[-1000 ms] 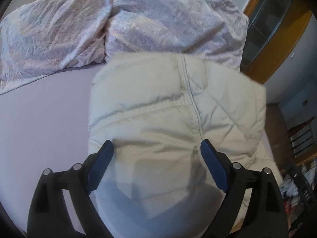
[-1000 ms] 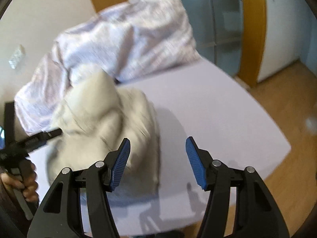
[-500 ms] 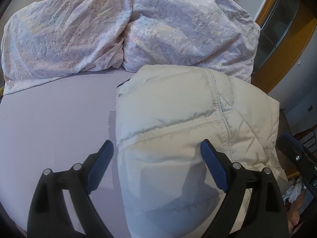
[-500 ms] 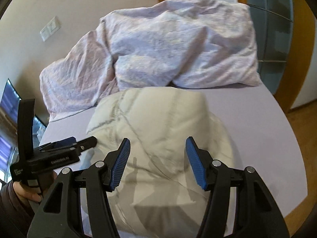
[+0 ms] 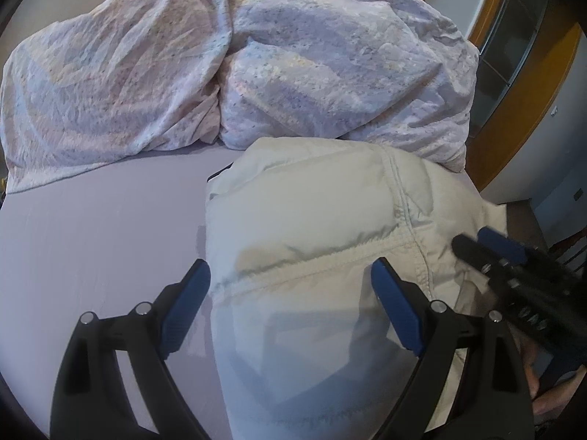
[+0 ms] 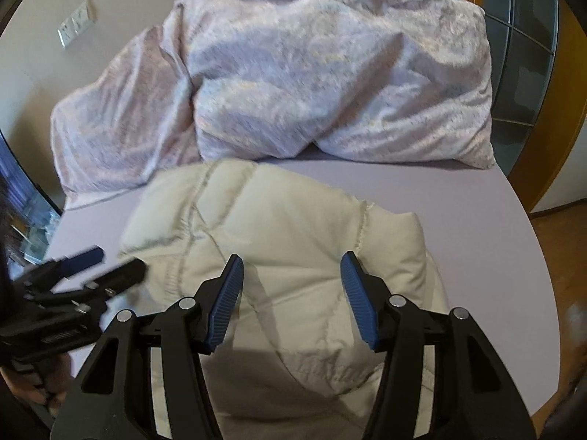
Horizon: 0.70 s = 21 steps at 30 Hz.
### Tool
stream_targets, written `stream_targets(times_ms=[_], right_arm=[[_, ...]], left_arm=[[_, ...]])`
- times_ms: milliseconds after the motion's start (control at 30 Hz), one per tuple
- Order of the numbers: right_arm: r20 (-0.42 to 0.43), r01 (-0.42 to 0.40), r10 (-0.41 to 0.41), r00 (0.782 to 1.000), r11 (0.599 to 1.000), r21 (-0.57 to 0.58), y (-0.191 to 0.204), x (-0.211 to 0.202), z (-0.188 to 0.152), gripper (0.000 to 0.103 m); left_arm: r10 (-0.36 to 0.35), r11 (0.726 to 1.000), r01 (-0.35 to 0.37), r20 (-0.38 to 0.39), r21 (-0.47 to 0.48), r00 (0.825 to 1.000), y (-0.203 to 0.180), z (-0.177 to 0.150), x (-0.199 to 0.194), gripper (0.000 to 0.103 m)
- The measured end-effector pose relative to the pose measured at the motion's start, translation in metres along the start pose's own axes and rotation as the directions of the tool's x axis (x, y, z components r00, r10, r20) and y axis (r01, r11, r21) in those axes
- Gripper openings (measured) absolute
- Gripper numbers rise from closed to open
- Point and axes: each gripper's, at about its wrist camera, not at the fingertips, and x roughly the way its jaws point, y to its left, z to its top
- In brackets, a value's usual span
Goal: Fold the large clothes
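Cream puffy jacket (image 5: 330, 242) on lilac bed (image 5: 91, 242), L tongs (image 5: 290, 293) & R tongs (image 6: 291, 297) both agape, empty, wall switch (image 6: 77, 22) in R view only

We can read no text, label, brand or number; only a small pale marking on the left gripper (image 6: 79, 271) body shows in the right wrist view, too blurred to read

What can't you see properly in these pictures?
- Near end of the cream jacket: left wrist view, hidden behind the left gripper and cut by the bottom edge.
- Right gripper: left wrist view, blurred, so its fingers are unclear there.
- Bed under the jacket: right wrist view, covered.
- Wall switch: right wrist view, too small for detail.
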Motion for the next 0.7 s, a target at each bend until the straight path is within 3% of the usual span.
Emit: stream_targets(times_ms=[400,700], right_arm=[[-0.027,-0.055,0.059,0.998,0.989,0.134,-0.044,0.030,-0.024,0.056],[-0.023,-0.070,0.074,0.997,0.989,0.128,-0.048,0.045,-0.031,0.056]], left_arm=[[-0.013,1.000,0.013,-0.001,0.021,1.000,-0.019,-0.001,0.024,0.092],[0.004,1.000,-0.004,-0.017,0.019,1.000,-0.021,-0.005,0.046,0.100]])
